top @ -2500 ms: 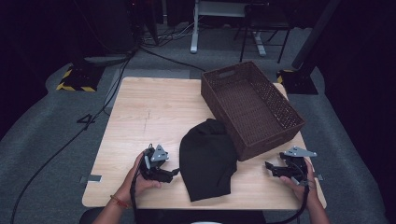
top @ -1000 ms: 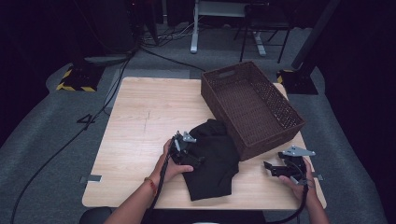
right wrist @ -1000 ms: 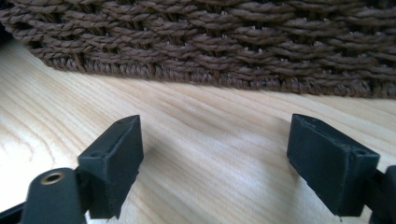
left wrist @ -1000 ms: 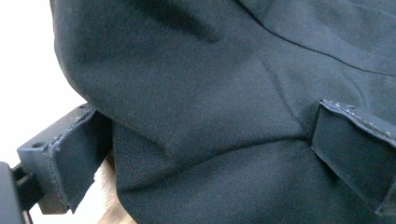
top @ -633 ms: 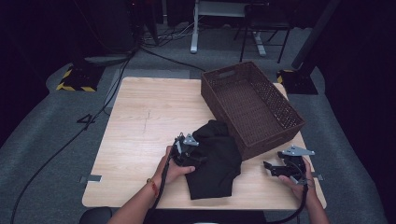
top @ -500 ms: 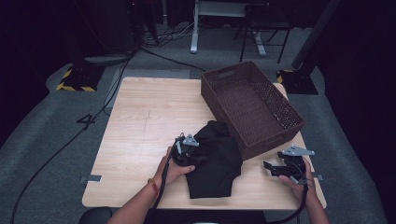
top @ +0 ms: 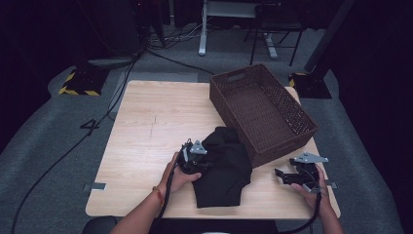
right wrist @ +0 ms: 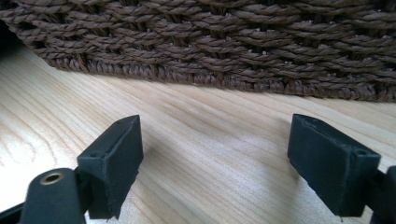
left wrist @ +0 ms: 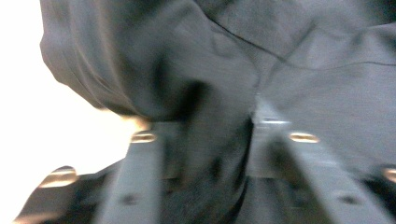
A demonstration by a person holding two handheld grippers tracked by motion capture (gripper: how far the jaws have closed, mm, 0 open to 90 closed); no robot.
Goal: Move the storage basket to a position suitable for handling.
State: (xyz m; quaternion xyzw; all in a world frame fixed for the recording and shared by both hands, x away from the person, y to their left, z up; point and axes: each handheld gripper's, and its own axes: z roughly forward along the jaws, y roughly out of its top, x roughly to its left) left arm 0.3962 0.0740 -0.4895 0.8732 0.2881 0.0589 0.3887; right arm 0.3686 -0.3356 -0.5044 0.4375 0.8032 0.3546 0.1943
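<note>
While the black garment [top: 225, 165] is lying bunched on the worktop [top: 146, 126], just beside the near wall of the wicker basket [top: 263, 109], its left edge is gripped by the left gripper [top: 195, 158], whose fingers [left wrist: 140, 177] have just been closing and are now seen pressed onto a fold of the dark cloth between them. Well apart to the right of that cloth, the right gripper [top: 292, 176] is held low over bare wood with its fingers [right wrist: 116, 163] spread wide and nothing between them, the woven basket wall being just ahead of them
</note>
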